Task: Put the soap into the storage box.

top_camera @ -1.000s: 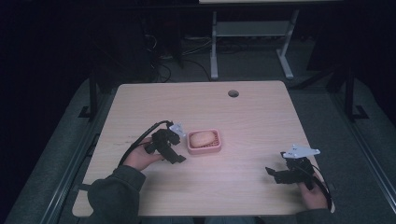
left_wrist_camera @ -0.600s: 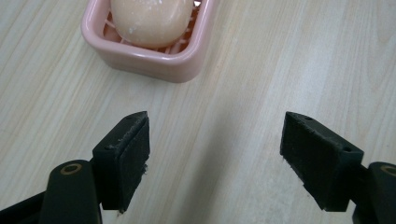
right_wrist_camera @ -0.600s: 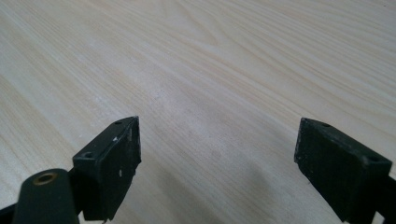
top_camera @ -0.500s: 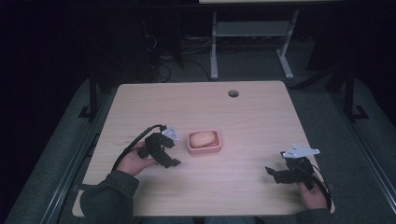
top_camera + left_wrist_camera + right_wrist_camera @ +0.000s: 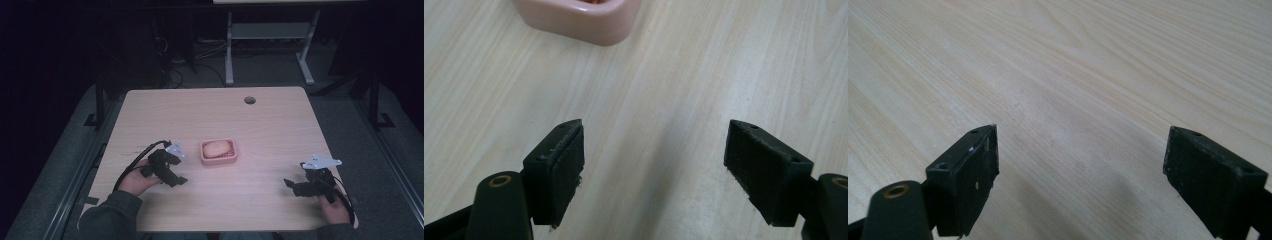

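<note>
Left gripper [image 5: 172,179]: jaws apart, nothing between them, near the dish.
Right gripper [image 5: 296,186]: jaws apart, empty, well apart from it.
Pink dish [image 5: 218,152]: mid-table [image 5: 200,110], holding 1 soap [image 5: 217,148].

One camera hangs above my side, facing forward and down across the whole tabletop [image 5: 270,125]. Another rides my left hand-held gripper [image 5: 170,172], close over the wood, facing the pink soap dish [image 5: 579,20], which the high view shares. The third rides my right hand-held gripper [image 5: 300,187], low over bare wood.
</note>
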Available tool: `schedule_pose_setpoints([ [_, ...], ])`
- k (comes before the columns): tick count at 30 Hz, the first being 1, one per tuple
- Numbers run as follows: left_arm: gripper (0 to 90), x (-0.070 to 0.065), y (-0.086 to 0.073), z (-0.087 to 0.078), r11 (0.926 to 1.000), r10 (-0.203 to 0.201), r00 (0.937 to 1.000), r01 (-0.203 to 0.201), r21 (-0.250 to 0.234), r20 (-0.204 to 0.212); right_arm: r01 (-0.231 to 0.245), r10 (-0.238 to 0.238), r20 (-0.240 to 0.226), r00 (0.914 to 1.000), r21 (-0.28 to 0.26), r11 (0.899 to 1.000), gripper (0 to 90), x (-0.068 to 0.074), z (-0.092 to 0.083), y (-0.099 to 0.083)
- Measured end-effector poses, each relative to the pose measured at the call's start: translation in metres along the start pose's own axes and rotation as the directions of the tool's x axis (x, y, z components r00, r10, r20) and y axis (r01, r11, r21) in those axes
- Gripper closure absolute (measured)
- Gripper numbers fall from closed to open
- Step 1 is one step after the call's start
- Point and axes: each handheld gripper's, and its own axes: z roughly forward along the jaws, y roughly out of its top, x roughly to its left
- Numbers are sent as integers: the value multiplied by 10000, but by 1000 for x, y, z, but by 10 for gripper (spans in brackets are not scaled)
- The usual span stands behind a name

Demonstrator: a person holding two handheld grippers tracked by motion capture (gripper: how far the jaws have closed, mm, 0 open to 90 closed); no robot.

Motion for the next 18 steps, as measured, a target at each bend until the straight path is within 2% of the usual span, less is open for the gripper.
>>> schedule_pose_setpoints([
  [9, 239, -8, -14, -3, 10000, 34, 10000, -34, -8, -78, 26, -26, -24, 10000, 10, 10000, 141, 1, 0, 0],
  [18, 239, -15, -32, -8, 9996, -207, 9996, 204, -173, -167, 42, -42, -35, 10000, 59, 10000, 142, 2, 1, 0],
])
